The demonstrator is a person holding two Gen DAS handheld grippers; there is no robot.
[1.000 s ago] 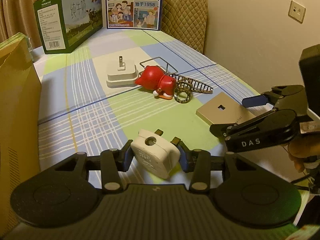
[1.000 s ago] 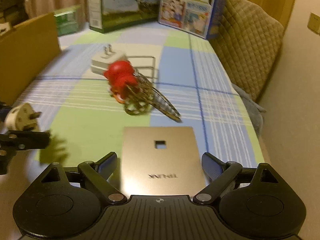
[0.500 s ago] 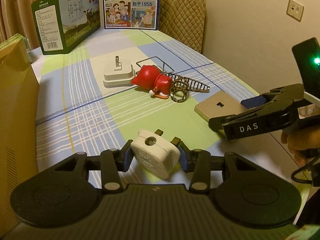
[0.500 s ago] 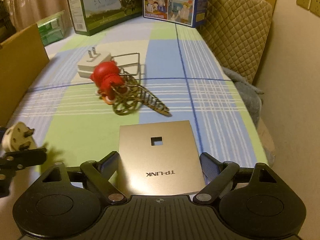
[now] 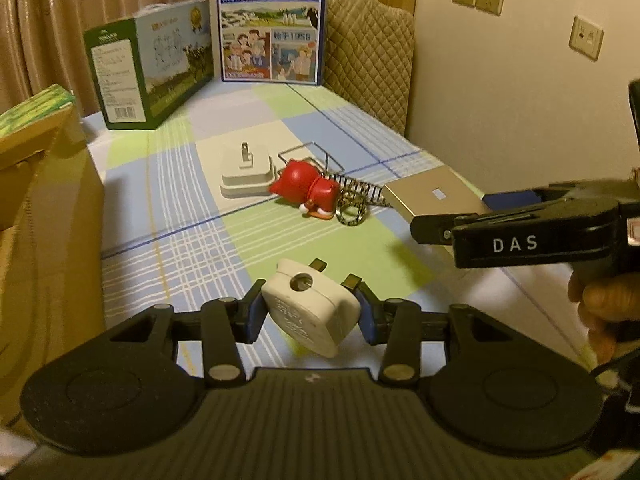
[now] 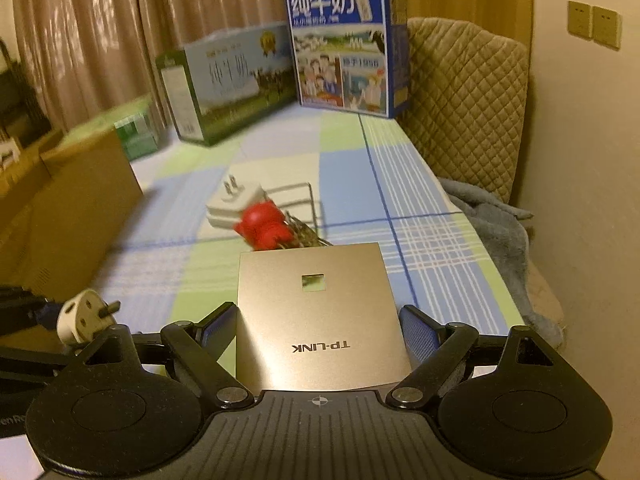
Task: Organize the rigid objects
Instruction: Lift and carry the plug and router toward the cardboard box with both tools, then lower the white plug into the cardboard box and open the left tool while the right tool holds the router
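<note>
White 3-pin plug tilted, prongs pointing away, pinched between the left gripper pads. Gold TP-LINK panel with a square hole is lifted off the cloth, clamped in the right gripper. At its 12 o'clock, a red figurine lies sideways, touching a white adapter at 10 o'clock and a coiled metal rack at 3 o'clock.

Checked tablecloth, white charger, red toy, milk cartons
</note>
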